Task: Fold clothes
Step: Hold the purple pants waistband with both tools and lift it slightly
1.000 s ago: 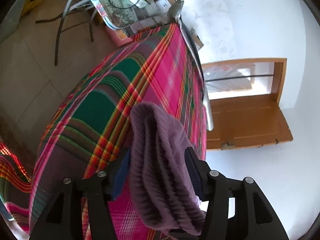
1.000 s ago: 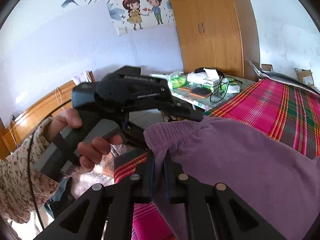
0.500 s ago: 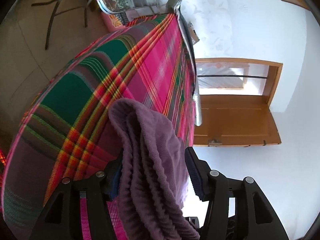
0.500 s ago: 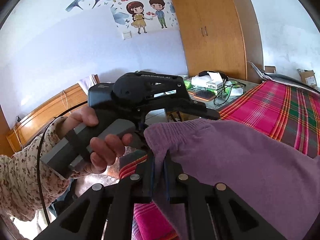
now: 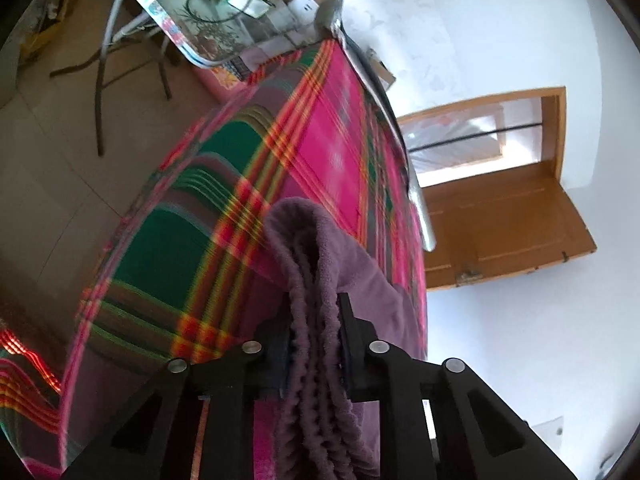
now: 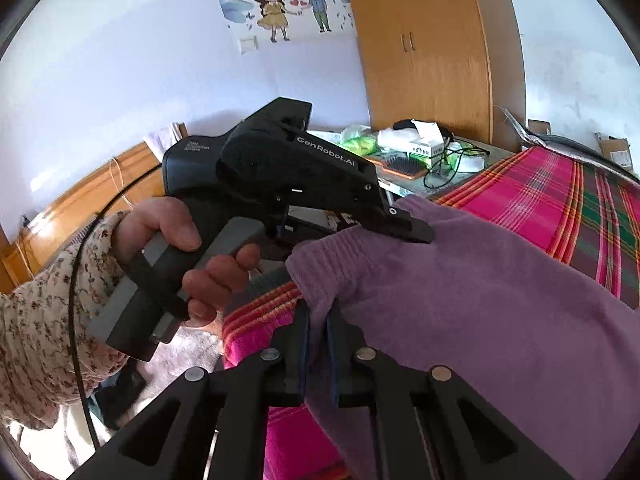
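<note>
Above plaid bed (image 5: 328,152), purple garment (image 6: 460,300) stretched between both claws

— What sort of place is this?
— A home, a bedroom by the look of it; a bed (image 5: 320,152) under a pink and green plaid cover fills the middle; a wooden wardrobe (image 6: 428,48) stands against the wall.
— Anything else homely?
— Cartoon stickers (image 6: 292,4) of 2 children on the wall; a side table (image 6: 420,152) cluttered with a hairbrush (image 6: 404,166), boxes and cables; a wooden door (image 5: 500,232); tiled floor (image 5: 52,152).
</note>
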